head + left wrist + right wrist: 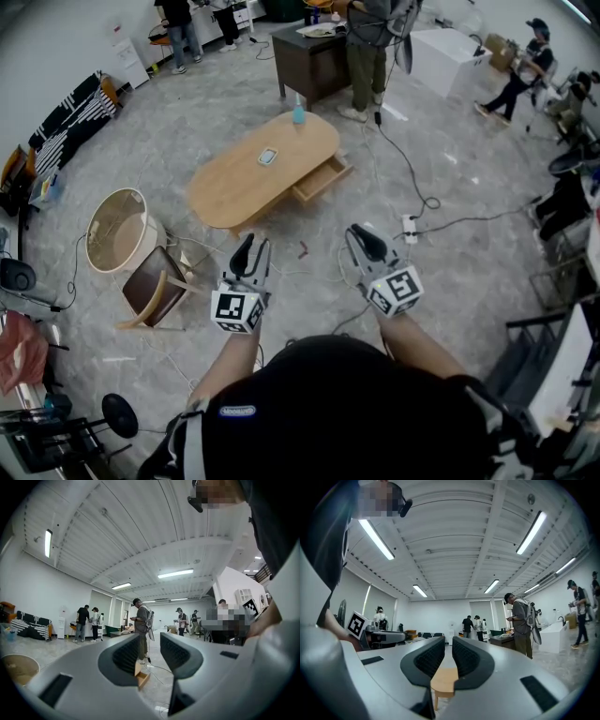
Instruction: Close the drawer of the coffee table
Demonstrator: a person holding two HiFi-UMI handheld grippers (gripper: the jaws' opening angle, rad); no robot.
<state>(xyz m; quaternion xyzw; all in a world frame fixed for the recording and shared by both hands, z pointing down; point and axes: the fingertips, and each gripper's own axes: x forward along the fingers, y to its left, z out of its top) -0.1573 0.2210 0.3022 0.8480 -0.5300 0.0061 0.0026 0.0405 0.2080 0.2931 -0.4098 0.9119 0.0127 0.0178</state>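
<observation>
Left gripper (253,246) gapes, right gripper (361,234) pinched together, both empty; drawer (322,178) pulled out; collar label (237,411) unreadable.

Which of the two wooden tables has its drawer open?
The light oval coffee table: its drawer sticks out. The dark brown table behind it shows none open.

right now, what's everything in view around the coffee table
coffee table: one, light wood, floor centre
drawer: one, light wood, open, table's right side
bottle: one, blue, table's far end
flat device: one, dark, tabletop middle
round tub: one, cream, floor left of table
chair: one, brown, beside tub
desk: one, dark brown, beyond table
power strip: one, white, floor right
people: at least four, dark clothes, far side
left gripper: one, grey, near bottom, open, empty
right gripper: one, grey, beside it, shut, empty
</observation>
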